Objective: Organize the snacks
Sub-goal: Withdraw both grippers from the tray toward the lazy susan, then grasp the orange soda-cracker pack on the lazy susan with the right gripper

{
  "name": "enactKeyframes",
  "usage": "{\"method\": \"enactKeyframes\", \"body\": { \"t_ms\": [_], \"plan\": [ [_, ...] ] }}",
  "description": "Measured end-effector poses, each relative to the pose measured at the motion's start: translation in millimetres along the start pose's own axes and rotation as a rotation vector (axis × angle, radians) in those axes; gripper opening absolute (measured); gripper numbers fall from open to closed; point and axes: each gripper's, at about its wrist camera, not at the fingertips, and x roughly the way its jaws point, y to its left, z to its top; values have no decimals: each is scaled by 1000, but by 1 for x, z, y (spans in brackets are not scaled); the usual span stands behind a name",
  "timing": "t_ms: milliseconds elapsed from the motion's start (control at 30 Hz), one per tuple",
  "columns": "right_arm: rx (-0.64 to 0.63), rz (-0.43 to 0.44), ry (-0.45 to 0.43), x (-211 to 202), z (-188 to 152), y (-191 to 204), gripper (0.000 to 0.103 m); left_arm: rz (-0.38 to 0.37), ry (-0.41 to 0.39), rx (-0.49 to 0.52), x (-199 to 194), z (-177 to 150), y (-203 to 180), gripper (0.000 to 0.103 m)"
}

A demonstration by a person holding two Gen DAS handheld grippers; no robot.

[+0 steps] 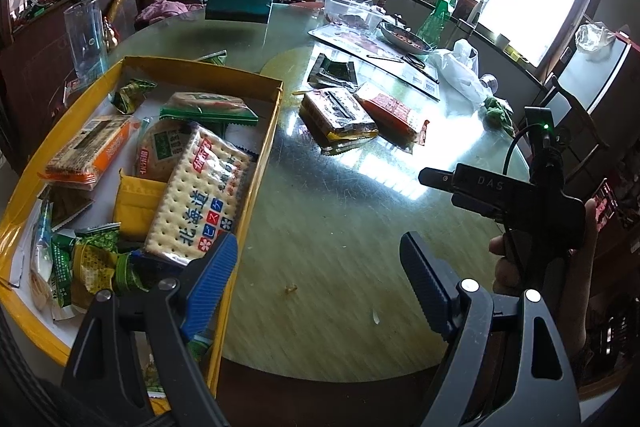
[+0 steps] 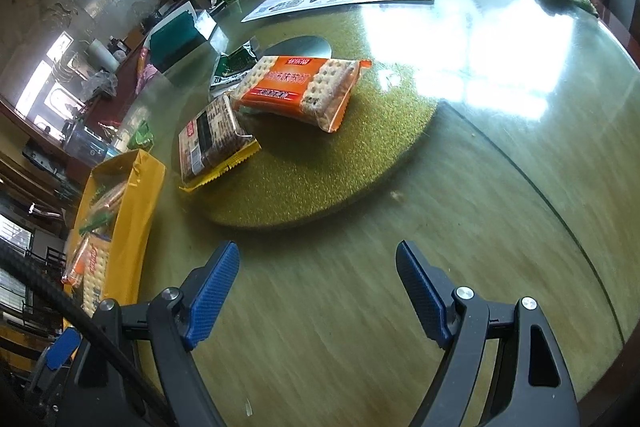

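A yellow box [image 1: 264, 163] at the left holds several snack packs, among them a large cracker pack [image 1: 200, 195] with blue writing. On the glass table lie a yellow-edged cracker pack [image 1: 340, 115] and an orange cracker pack [image 1: 394, 111], with a dark green sachet [image 1: 334, 71] behind them. My left gripper [image 1: 320, 263] stands open and empty, its left finger over the box's near corner. In the right wrist view the yellow-edged pack [image 2: 214, 143] and orange pack [image 2: 304, 87] lie ahead of my right gripper [image 2: 318, 279], which is open and empty above the table. The yellow box [image 2: 132, 211] stands to its left.
At the back are a clear plastic tub [image 1: 352, 13], a metal dish [image 1: 404, 39], a green bottle [image 1: 438, 11], a printed sheet [image 1: 372, 55], a white plastic bag [image 1: 460, 67] and a teal box [image 1: 240, 1]. A tall clear cup [image 1: 86, 31] stands behind the box. A hand holds the right gripper's body [image 1: 520, 195].
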Motion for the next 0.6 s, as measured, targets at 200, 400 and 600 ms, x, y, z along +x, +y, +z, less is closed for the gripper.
{"method": "enactKeyframes", "body": {
  "t_ms": [200, 400, 600],
  "plan": [
    [14, 48, 21, 2, 9, -4, 81, 14, 38, 0, 17, 9, 2, 83],
    [11, 72, -14, -1, 25, -6, 81, -8, 54, -7, 24, 16, -2, 83],
    [-192, 16, -88, 7, 67, 12, 81, -11, 58, -13, 26, 20, -3, 83]
  ]
}}
